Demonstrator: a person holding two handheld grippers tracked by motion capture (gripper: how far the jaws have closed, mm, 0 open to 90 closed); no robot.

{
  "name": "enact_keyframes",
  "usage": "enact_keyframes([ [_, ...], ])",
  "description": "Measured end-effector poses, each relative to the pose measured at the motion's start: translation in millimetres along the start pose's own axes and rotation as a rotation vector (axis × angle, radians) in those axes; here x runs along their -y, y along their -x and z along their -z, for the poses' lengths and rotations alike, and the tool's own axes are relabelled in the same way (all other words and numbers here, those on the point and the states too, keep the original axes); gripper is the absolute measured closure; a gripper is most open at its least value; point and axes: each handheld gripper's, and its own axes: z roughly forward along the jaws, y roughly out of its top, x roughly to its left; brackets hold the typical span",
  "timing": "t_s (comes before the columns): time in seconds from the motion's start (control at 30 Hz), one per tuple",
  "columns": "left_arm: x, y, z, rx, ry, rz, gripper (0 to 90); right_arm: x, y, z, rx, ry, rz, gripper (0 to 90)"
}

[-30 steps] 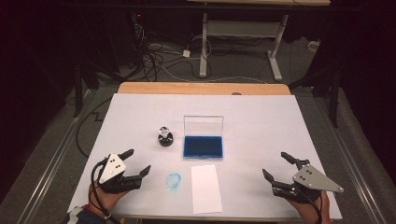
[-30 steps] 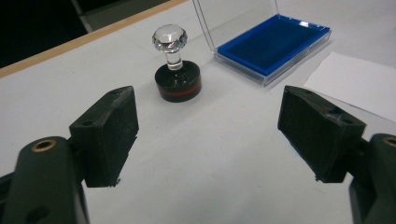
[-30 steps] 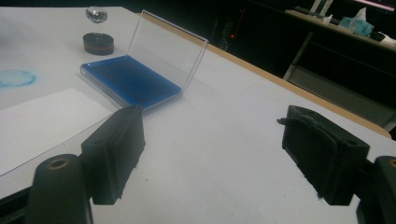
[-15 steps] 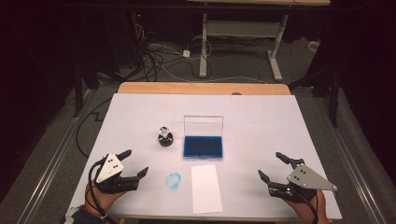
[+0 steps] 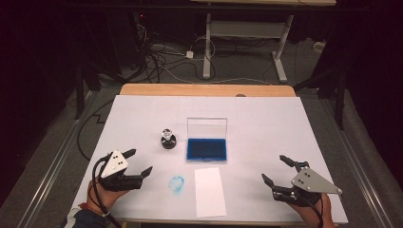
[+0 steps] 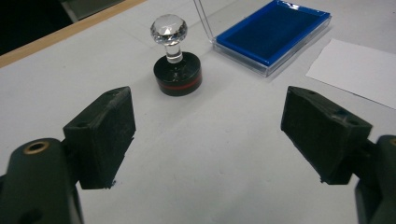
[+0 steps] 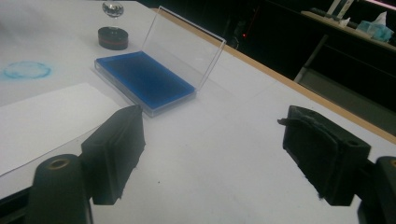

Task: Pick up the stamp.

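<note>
Left gripper: black two-jaw hand-held gripper with a grey three-cornered plate on top, jaws spread wide and empty, low over the white table covering.
Right gripper: matching black two-jaw gripper, jaws likewise spread with nothing between them.
Stamp: round black stamp with a red band and a faceted clear crystal knob, standing upright straight ahead of the left gripper's jaws, apart from them; far ahead and to the left in the right gripper view.
Stamp handling (judged): rigid, compact and probably fairly weighty for its bulk; the glassy knob looks slippery and chip-prone, so the narrow clear neck or the black base seems the safer place to pinch.
Ink pad: shallow clear plastic case holding a blue ink pad, its lid raised upright, ahead and right of the left gripper, ahead and left of the right one.
Ink pad handling (judged): light and stiff; the thin lid looks brittle; the pad surface would stain.
Paper: blank white rectangular sheet, lying flat between the two grippers; thin, limp, hard to lift off the surface.
Ink mark: faint blue ring printed on the covering, just right of the left gripper.
Count: two grippers, one stamp, one ink pad, one sheet, one ink ring.
</note>
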Motion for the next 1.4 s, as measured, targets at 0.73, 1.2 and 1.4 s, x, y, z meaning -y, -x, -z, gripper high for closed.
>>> enact_keyframes([
  [0.73, -34.2, -7.0, -30.6, 0.030, -0.111, -0.069, 16.9, 0.5, -5.7, -3.9, -0.021, -0.024, 0.038, 17.0],
  [1.2, -67.1, -23.6, -76.9, 0.039, -0.203, -0.083, 17.3, 1.6, -8.3, -6.1, -0.046, -0.047, 0.037, 17.0],
  [1.4, -70.9, -27.4, -85.1, 0.034, -0.204, -0.091, 17.9, 2.5, -8.0, -6.0, -0.047, -0.054, 0.041, 17.1],
])
